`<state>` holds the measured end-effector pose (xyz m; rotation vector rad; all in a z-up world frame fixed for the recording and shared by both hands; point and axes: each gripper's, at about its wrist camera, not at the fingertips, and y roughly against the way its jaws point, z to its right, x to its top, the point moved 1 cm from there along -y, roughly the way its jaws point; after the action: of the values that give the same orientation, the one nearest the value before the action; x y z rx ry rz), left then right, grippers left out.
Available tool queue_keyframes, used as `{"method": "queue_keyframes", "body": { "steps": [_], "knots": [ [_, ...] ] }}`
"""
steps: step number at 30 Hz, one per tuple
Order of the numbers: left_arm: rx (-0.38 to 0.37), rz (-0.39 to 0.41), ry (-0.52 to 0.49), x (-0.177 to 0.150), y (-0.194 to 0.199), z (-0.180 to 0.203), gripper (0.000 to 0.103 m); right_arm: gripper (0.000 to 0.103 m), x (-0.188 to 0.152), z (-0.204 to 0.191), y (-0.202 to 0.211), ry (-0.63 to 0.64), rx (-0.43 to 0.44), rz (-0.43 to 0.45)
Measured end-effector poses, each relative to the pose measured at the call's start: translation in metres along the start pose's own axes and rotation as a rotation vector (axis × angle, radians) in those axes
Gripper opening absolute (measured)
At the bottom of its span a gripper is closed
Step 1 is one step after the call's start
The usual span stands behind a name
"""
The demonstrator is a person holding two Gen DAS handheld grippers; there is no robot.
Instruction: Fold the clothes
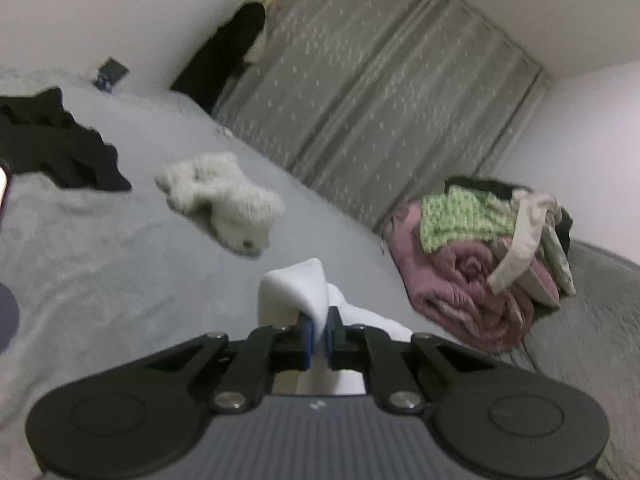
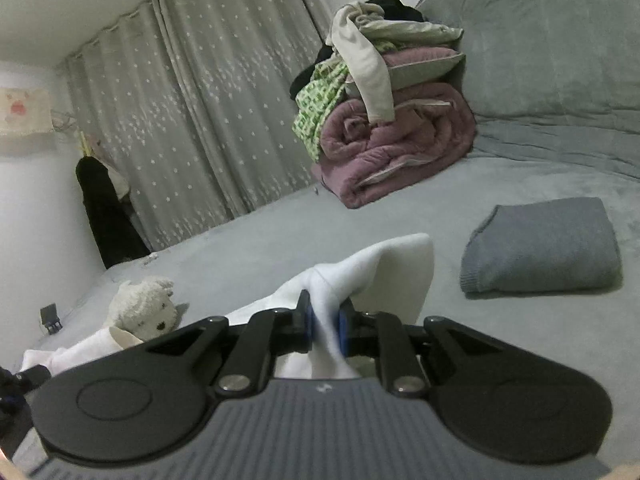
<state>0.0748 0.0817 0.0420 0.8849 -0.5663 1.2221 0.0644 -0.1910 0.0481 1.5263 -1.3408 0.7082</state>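
Left wrist view: my left claw [image 1: 319, 330] points out over the grey bed [image 1: 120, 248], tipped slightly downward, the scene canted in frame. Right wrist view: my right claw [image 2: 325, 326] also aims a little below level, across the bed toward the curtain [image 2: 192, 120]. Only the left view shows a dark garment [image 1: 60, 148] spread at the far left of the bed. Only the right view shows a folded grey sweater [image 2: 544, 248] lying flat to the right, and the grey headboard cushion [image 2: 560, 40] behind it. Both views catch the plush toy [image 1: 224, 196] on the bed, the pink rolled quilt [image 1: 460, 292] with loose clothes heaped on top near the curtain, and a dark coat [image 2: 108, 216] hanging in the corner. Left claw: jaws nearly together, blue pads pinching a fold of the white garment [image 1: 296, 292], which stands up in a peak ahead of the fingers and drops below them. Right claw: jaws narrow, pads clamped on another part of the white garment, cloth bunched between them, rising in a peak beyond and trailing left toward the plush toy. The white garment is lifted off the bed between my two claws.
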Motion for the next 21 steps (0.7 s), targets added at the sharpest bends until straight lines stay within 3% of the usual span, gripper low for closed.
{"method": "queue_keyframes", "body": {
  "steps": [13,21],
  "knots": [
    [0.047,0.192,-0.093,0.022,0.047,0.008,0.006,0.016,0.004,-0.03,0.01,-0.007,0.049,0.056],
    [0.057,0.246,-0.128,0.033,0.068,0.006,0.006,0.016,0.005,-0.04,0.024,0.025,0.076,0.088]
  ]
}}
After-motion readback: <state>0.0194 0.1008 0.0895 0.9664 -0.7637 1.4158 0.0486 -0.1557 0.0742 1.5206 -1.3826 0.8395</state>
